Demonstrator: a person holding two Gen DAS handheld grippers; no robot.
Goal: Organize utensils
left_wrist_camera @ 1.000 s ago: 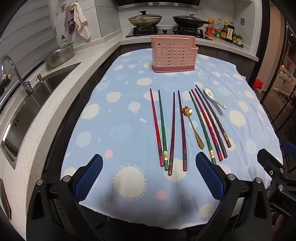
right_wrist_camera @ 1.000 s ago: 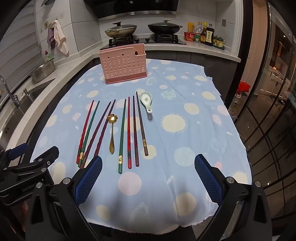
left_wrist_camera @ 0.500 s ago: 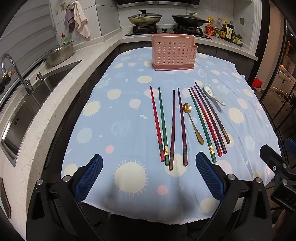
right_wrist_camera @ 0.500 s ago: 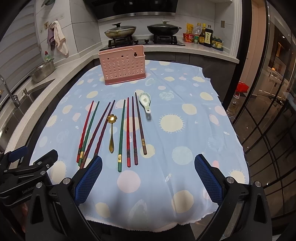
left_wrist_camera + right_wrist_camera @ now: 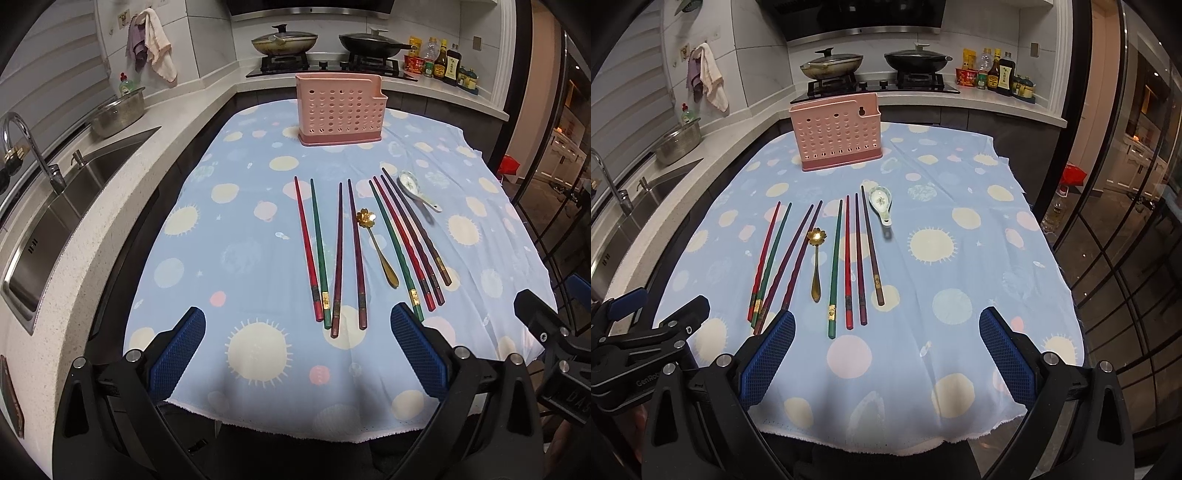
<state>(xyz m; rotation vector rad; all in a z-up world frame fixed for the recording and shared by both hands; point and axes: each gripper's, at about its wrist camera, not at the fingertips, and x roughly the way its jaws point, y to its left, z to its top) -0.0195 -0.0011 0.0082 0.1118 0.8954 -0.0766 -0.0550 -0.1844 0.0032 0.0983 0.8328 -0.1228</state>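
Several red, green and dark purple chopsticks (image 5: 338, 254) (image 5: 834, 266) lie side by side on the blue spotted tablecloth (image 5: 236, 258) (image 5: 960, 258). A gold flower-headed spoon (image 5: 376, 245) (image 5: 815, 258) rests among them, and a white ceramic spoon (image 5: 415, 188) (image 5: 881, 203) lies at the right end of the row. The pink perforated utensil holder (image 5: 340, 108) (image 5: 835, 132) stands upright at the far side. My left gripper (image 5: 297, 352) and right gripper (image 5: 886, 356) both hover open over the near edge of the cloth, nothing between their fingers.
A steel sink (image 5: 48, 221) with a tap runs along the counter on the left. Behind the holder are a stove with two pans (image 5: 284, 38) and sauce bottles (image 5: 443, 62). Glass doors (image 5: 1126, 240) stand to the right. The cloth's hem hangs over the near table edge.
Both grippers have drawn back slightly toward the near edge, so more of the cloth's hem shows. The utensils and holder have not moved.
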